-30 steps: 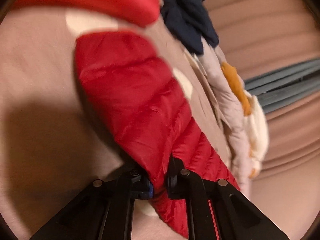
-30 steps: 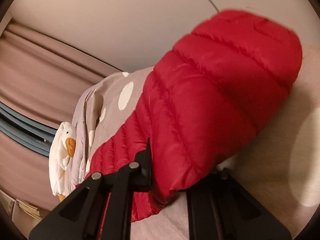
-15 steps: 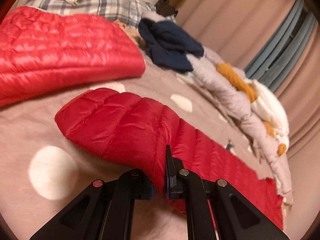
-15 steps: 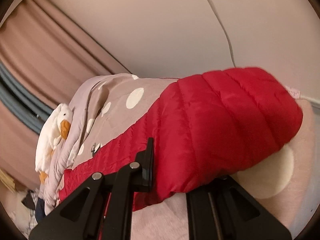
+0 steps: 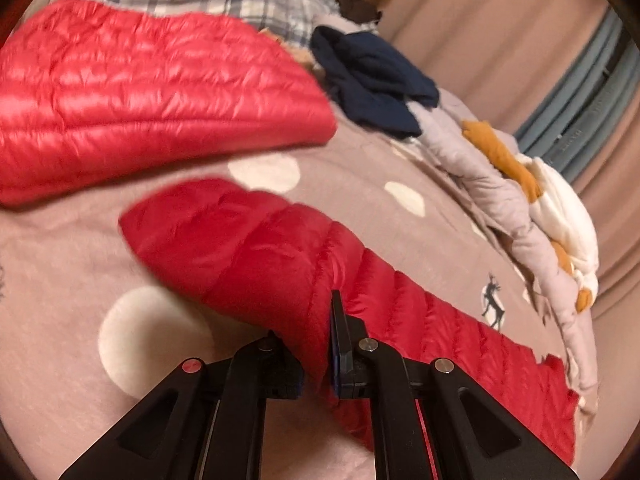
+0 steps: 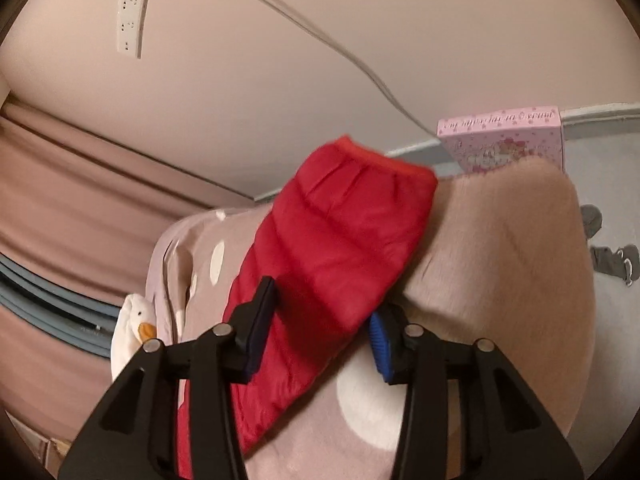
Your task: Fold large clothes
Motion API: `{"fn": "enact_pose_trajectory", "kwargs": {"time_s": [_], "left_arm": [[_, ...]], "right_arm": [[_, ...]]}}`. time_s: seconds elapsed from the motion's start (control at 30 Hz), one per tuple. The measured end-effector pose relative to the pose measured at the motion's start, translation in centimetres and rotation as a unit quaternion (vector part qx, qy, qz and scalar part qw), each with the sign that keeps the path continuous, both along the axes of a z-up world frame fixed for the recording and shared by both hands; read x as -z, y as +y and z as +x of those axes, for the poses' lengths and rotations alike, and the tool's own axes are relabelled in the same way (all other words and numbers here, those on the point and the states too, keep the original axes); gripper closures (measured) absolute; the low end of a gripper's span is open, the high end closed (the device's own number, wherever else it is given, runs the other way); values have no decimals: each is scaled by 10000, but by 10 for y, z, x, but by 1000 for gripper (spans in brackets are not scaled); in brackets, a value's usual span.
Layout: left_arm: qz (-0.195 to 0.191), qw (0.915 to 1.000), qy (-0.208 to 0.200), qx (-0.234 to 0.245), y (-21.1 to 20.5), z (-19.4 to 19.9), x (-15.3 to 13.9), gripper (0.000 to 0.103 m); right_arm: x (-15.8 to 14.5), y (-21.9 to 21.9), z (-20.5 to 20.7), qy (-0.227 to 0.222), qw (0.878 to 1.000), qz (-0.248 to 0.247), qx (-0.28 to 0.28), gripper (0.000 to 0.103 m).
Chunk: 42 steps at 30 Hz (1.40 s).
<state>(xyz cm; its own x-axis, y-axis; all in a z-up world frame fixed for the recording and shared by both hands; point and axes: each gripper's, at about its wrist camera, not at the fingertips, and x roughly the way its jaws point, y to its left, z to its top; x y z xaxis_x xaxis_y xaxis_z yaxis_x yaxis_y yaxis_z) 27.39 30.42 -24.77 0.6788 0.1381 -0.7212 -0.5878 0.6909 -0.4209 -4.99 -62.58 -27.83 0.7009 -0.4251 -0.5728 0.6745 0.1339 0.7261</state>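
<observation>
The left gripper (image 5: 318, 354) has black angular arms with triangular cut-outs, silver round screws and one red screw. The right gripper (image 6: 318, 344) is the same black build, with blue ribbed pads (image 6: 378, 344).

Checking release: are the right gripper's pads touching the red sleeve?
Cannot tell. In the right wrist view the right gripper has just been opening around the red sleeve; any gap is unclear.

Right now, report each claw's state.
Left claw: shut on the red quilted puffer jacket sleeve.
Right claw: just been opening, sleeve between its jaws, not pressed.
</observation>
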Motion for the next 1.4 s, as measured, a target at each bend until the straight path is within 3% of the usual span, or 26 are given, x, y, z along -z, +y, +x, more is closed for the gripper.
{"fn": "enact_pose_trajectory", "kwargs": {"time_s": [0.03,0.1,0.27,0.37,0.53,0.63,0.77,0.8,0.87,0.9,0.93,1.0,1.1,1.17,1.2,1.3,1.4], "left_arm": [[83,10000,46,10,-3,-1,0,95],[386,9991,133,76,-12,2,-3,95],[761,9970,-75,113,-25,-3,-25,95],[1069,9939,-184,194,-33,-10,-41,95],[1487,9875,-367,378,-47,-22,-64,95],[1516,9860,-516,463,-54,-31,-76,95],[1634,9825,-597,664,-64,-36,-86,95],[1592,9827,-622,714,-64,-37,-86,95],[1543,9832,-638,737,-66,-39,-85,95],[1554,9832,-621,730,-67,-40,-84,95],[1566,9831,-600,737,-68,-41,-83,95],[1585,9825,-566,799,-70,-42,-80,95],[1559,9833,-485,809,-69,-44,-77,95],[1501,9844,-462,791,-67,-46,-76,95],[1492,9847,-456,774,-66,-46,-76,95],[1529,9843,-476,744,-66,-48,-75,95],[1615,9834,-386,727,-68,-46,-73,95]], "right_arm": [[-4,0,5,245,9996,-105,-30,88],[-17,4,10,522,9978,-410,-94,92],[-74,33,35,548,9909,-1222,-142,93],[-109,60,61,510,9829,-1692,-521,94],[-169,154,134,107,9568,-2348,-1713,94],[-194,231,176,-39,9287,-2601,-2645,94],[-211,344,223,-339,8744,-2757,-3977,90],[-210,378,236,-258,8548,-2856,-4325,89],[-208,416,247,-1,8298,-3139,-4614,70],[-204,439,251,180,8093,-3395,-4791,47],[-202,448,252,234,8007,-3541,-4827,30],[-200,453,251,285,7905,-3826,-4774,29],[-198,438,250,454,7943,-3906,-4631,29],[-192,406,248,682,8114,-3794,-4394,30],[-188,382,244,839,8279,-3623,-4199,29],[-173,326,242,1082,8626,-3170,-3790,30],[-147,291,246,1698,8772,-3044,-3302,31]]}}
